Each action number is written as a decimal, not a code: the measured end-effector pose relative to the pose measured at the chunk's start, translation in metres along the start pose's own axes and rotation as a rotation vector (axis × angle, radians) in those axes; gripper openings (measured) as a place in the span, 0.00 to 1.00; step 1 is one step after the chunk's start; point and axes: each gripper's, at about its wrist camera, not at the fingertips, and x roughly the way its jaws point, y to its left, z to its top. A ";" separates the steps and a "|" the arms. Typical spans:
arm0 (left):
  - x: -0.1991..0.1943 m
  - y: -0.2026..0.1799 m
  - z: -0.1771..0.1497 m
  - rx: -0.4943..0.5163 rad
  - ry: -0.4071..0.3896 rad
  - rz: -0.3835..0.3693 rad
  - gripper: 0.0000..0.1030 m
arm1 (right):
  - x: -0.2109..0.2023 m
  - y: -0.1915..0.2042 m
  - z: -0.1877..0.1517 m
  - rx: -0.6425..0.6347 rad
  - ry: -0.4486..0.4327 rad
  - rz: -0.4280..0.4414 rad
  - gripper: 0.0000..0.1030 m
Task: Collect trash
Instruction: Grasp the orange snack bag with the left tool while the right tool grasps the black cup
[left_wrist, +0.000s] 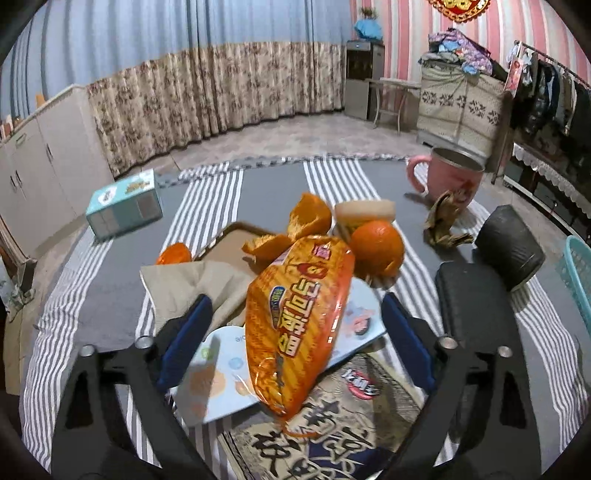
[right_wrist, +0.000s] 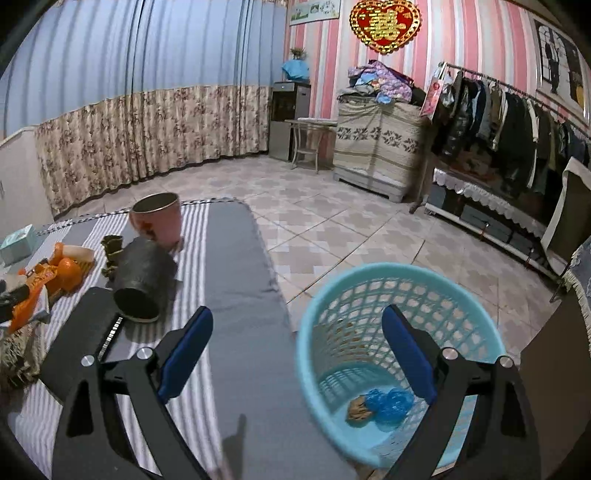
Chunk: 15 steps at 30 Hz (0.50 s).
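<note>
Gaping wide, left claw (left_wrist: 297, 325) apparently clear of orange packet (left_wrist: 295, 321); right claw (right_wrist: 297, 347) spread, empty.

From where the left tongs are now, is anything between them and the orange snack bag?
Nothing visible. The snack bag already lies between the fingers of the open left tongs, on top of the other wrappers.

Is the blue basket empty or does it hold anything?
Not empty: the blue basket holds a blue bag and a brown scrap at its bottom.
</note>
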 end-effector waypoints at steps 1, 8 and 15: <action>0.003 0.001 0.000 0.000 0.014 -0.006 0.75 | 0.000 0.004 0.001 0.008 0.002 0.011 0.88; 0.019 0.000 -0.006 0.022 0.086 -0.072 0.26 | 0.000 0.031 0.000 -0.025 0.004 0.019 0.88; -0.005 0.003 0.001 0.073 0.006 -0.062 0.12 | 0.001 0.047 0.000 -0.034 0.030 0.065 0.88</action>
